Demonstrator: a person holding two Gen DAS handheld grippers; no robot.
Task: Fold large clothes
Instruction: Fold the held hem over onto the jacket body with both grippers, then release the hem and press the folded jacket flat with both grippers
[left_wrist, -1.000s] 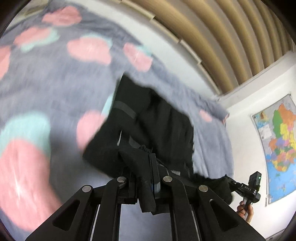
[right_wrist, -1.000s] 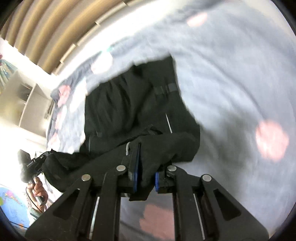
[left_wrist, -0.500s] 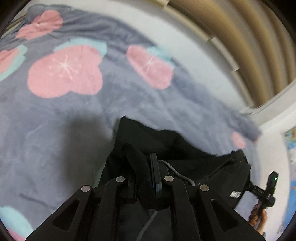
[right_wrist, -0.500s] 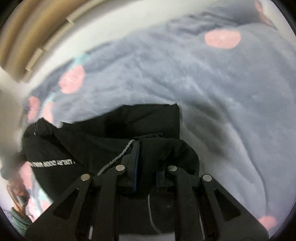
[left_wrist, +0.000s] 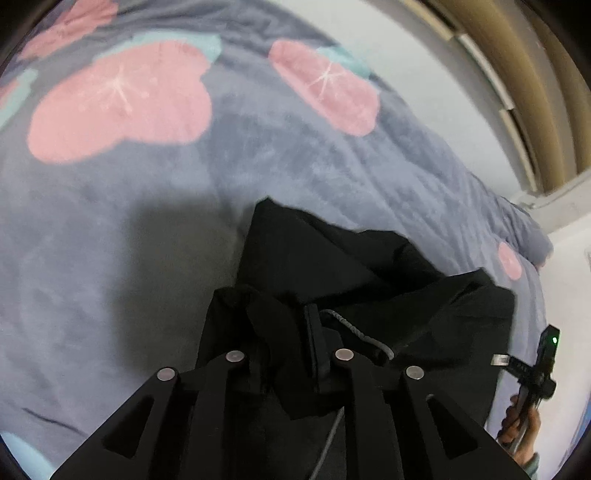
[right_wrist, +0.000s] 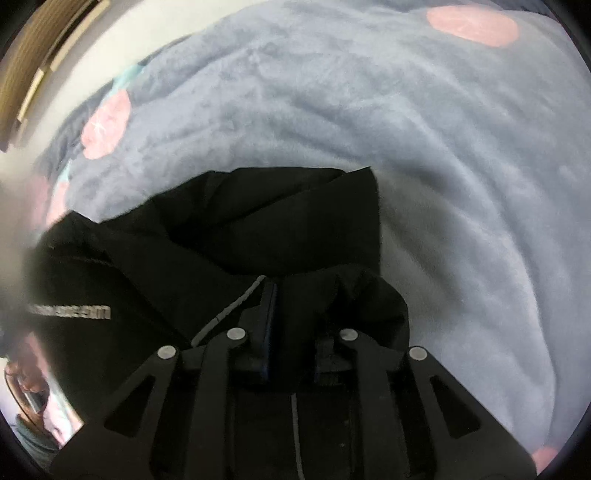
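Black, smooth-woven fabric of a hooded jacket (left_wrist: 373, 273) is bunched in soft folds on a plush grey-blue blanket (left_wrist: 147, 236) patterned with pink blossoms. A fold is pinched by the left gripper (left_wrist: 286, 354), its jaws opening; another is gripped by the right gripper (right_wrist: 295, 332), likewise opening. A grey drawcord (right_wrist: 229, 310) trails across the cloth.

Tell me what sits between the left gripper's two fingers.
In the left wrist view, a fold of the black fabric jacket sits between the fingers of the left gripper, whose jaws are opening; a grey drawcord lies just beside them.
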